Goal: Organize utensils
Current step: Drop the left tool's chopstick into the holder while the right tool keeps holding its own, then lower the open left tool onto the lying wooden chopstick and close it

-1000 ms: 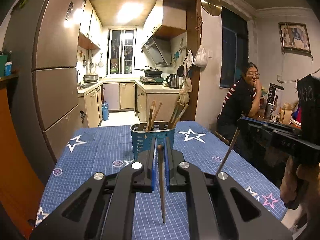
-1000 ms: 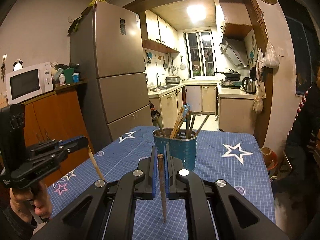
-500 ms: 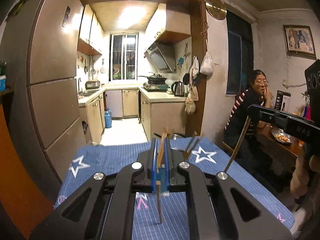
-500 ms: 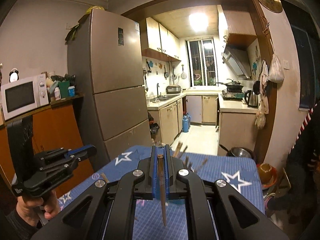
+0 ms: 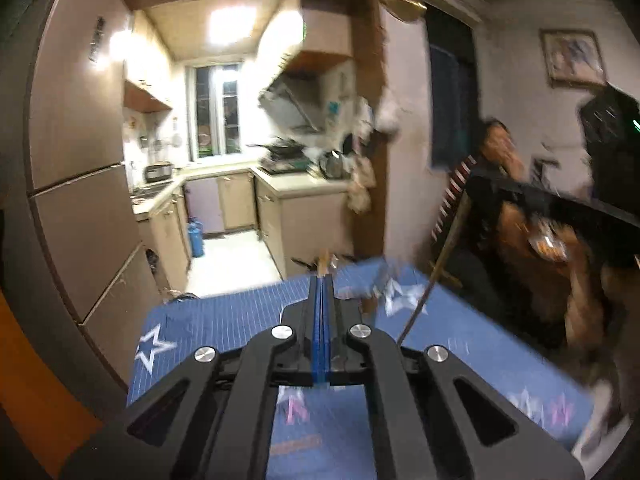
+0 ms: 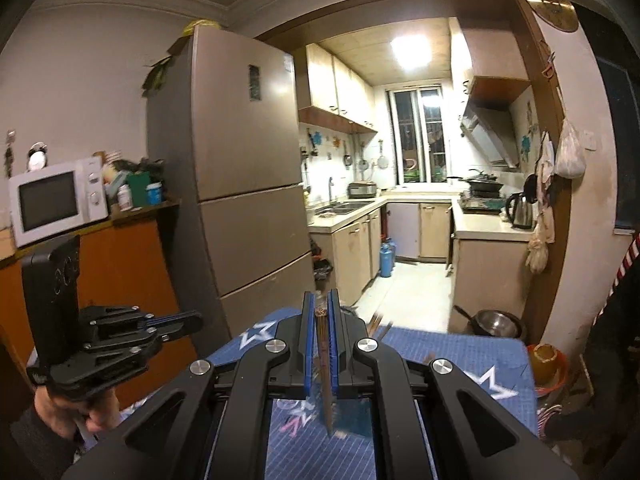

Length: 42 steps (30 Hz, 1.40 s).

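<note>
My left gripper [image 5: 322, 280] is shut, its blue pads pressed together with no chopstick showing between them; the left wrist view is blurred. In the right wrist view the left gripper [image 6: 196, 317] floats at the left with nothing hanging from it. My right gripper [image 6: 322, 298] is shut on a brown chopstick [image 6: 326, 364] that hangs down between the pads. The same chopstick [image 5: 438, 272] slants below the right gripper [image 5: 476, 184]. The teal utensil holder [image 6: 354, 416] sits mostly hidden under the right gripper, with chopstick tips [image 6: 378, 324] poking up.
A table with a blue star-patterned cloth [image 5: 208, 320] lies below both grippers. A tall fridge [image 6: 240, 184] stands at the left beside an orange cabinet with a microwave [image 6: 56, 200]. A person [image 5: 496, 160] sits at the right. A metal bowl [image 6: 494, 322] lies on the floor.
Both grippers have risen, and the holder has slid down out of sight beneath the jaws. The chopstick that hung from my left gripper no longer shows. The right gripper still holds its chopstick.
</note>
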### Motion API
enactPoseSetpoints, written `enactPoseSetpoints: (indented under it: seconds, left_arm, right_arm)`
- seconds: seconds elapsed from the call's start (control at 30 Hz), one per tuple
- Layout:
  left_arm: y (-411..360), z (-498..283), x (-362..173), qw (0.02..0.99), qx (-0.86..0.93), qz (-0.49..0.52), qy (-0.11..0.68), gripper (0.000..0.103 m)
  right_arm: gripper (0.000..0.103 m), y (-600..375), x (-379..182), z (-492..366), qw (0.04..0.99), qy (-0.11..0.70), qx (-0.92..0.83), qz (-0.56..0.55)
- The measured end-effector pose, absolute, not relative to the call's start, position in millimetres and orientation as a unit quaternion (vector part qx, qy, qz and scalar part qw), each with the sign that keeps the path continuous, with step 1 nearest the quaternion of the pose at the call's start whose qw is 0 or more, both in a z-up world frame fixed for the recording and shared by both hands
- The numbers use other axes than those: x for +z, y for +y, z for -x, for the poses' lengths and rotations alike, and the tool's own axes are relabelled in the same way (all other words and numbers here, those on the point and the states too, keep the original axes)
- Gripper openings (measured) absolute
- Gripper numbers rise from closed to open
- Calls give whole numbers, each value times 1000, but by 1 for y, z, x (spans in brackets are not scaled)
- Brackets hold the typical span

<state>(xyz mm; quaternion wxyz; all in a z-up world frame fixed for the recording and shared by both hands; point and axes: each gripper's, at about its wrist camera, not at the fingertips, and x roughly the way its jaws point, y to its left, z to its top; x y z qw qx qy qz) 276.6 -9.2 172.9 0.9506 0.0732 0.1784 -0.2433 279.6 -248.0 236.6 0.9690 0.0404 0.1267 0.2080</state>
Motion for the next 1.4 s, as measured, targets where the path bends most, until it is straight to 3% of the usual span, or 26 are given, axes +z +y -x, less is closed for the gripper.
enactPoseSetpoints:
  seconds: [0.1,0.2,0.27,0.3,0.47,0.7,0.77,0.87,1.2,1.23,1.27,1.4]
  left_arm:
    - [36,-264,131,938,-249,-101,220,3]
    - [88,-270,89,936,-214,-131,247,25]
    - [125,-283,52,919,-227,-146,286,55]
    - [135,-288,39,912,-233,-157,298,57]
    - [162,-315,-33,855,-277,-244,363,57]
    - [171,-358,-44,835,-330,-247,364,56]
    - [172,-371,-53,822,-341,-254,378,43]
    - [172,-385,-65,809,-354,-260,392,36]
    - [171,-401,-67,805,-377,-252,383,33]
    - [172,-402,-67,800,-384,-245,389,22]
    - [172,-401,-67,795,-393,-236,397,17]
    - [172,-385,-68,795,-386,-251,394,8]
  right_arm:
    - [8,-245,209,-254,964,133,224,-41]
    - [8,-239,183,-236,960,142,239,-42]
    - [8,-232,172,-227,957,148,247,-37]
    - [8,-228,167,-223,956,151,250,-34]
    - [8,-214,158,-214,954,156,256,-16]
    - [8,-205,153,-223,956,158,248,-9]
    - [8,-205,153,-227,956,158,247,-12]
    - [8,-204,152,-234,957,156,244,-11]
    - [8,-202,137,-252,953,165,253,-12]
    - [8,-202,136,-252,954,162,253,-14]
    - [8,-204,136,-252,953,161,255,-19]
    - [8,-205,136,-253,953,158,259,-21]
